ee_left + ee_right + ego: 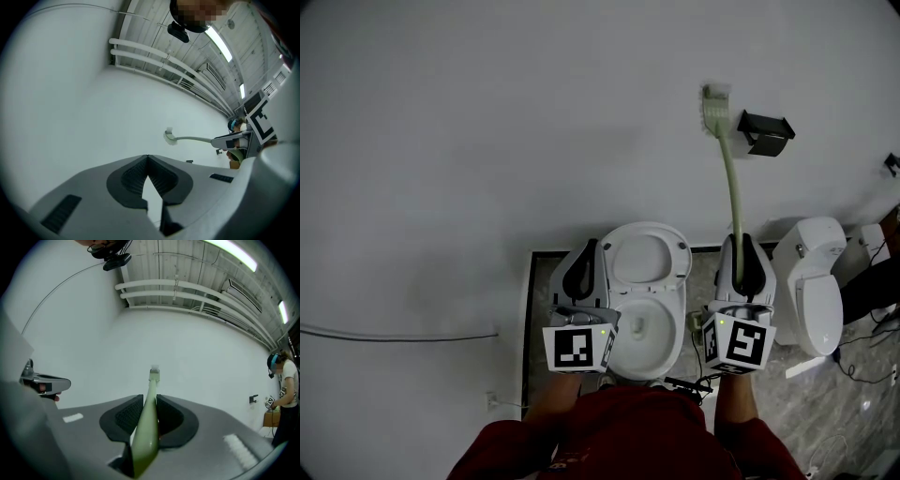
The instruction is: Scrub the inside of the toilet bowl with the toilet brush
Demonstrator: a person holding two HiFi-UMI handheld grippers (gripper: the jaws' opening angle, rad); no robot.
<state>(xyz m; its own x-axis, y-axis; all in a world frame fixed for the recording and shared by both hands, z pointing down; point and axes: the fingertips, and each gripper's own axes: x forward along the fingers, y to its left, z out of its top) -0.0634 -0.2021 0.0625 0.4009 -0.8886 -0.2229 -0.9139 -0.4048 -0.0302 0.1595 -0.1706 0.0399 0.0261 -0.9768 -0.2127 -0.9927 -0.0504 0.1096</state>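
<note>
A white toilet (673, 349) stands below me with its lid (643, 255) raised and the bowl open. My right gripper (742, 242) is to the right of the toilet, shut on the handle of a pale green toilet brush (732, 183). The brush points up and away, with its head (713, 105) held against the white wall, well clear of the bowl. In the right gripper view the handle (147, 427) runs out between the jaws. My left gripper (587, 251) hangs left of the toilet; its tips (148, 159) meet on nothing. The brush (187, 138) also shows in the left gripper view.
A second white toilet (817, 281) stands to the right. A black bracket (766, 132) is fixed to the wall near the brush head. A thin cable (394, 334) runs along at the left. Cables lie on the marbled floor (853, 394). Another person (282, 390) stands far right.
</note>
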